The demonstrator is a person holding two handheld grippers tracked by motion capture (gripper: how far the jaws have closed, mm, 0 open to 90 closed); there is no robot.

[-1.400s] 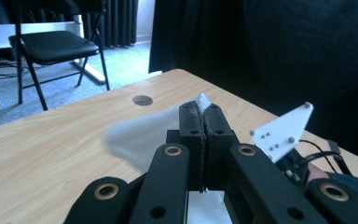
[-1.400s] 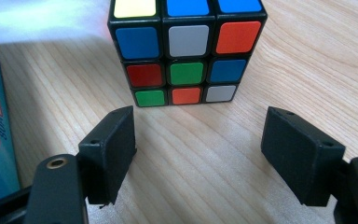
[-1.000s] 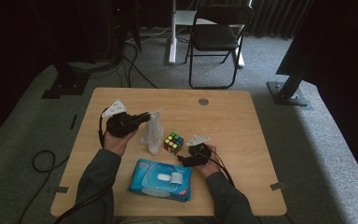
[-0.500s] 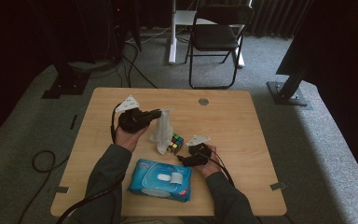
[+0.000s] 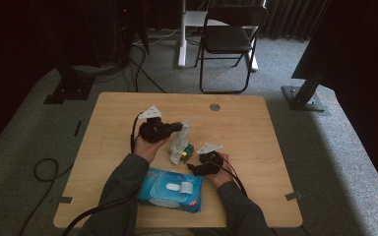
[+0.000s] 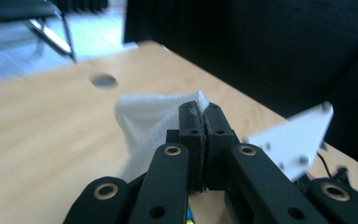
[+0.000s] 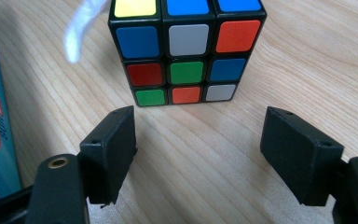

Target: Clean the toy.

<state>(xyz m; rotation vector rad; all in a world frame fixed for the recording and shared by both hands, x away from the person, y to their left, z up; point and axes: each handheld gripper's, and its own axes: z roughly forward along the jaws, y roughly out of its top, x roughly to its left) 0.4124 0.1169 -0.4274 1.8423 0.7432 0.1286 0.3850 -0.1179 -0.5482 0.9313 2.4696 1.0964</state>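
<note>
The left tool (image 5: 177,129) is clenched on a white wipe (image 5: 181,140), dangling it over the cube (image 5: 187,150), seemingly to wipe it. At its 4 o'clock, the right tool (image 7: 198,154) rests released on the tabletop (image 5: 256,128), aimed at the cube, probably to steady it.

Folding chair (image 5: 229,39) on grey carpet (image 5: 334,162)

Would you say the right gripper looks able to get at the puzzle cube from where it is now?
Probably yes: the right gripper is open and faces the puzzle cube with bare table between them; the wipe hangs off to one side.
</note>
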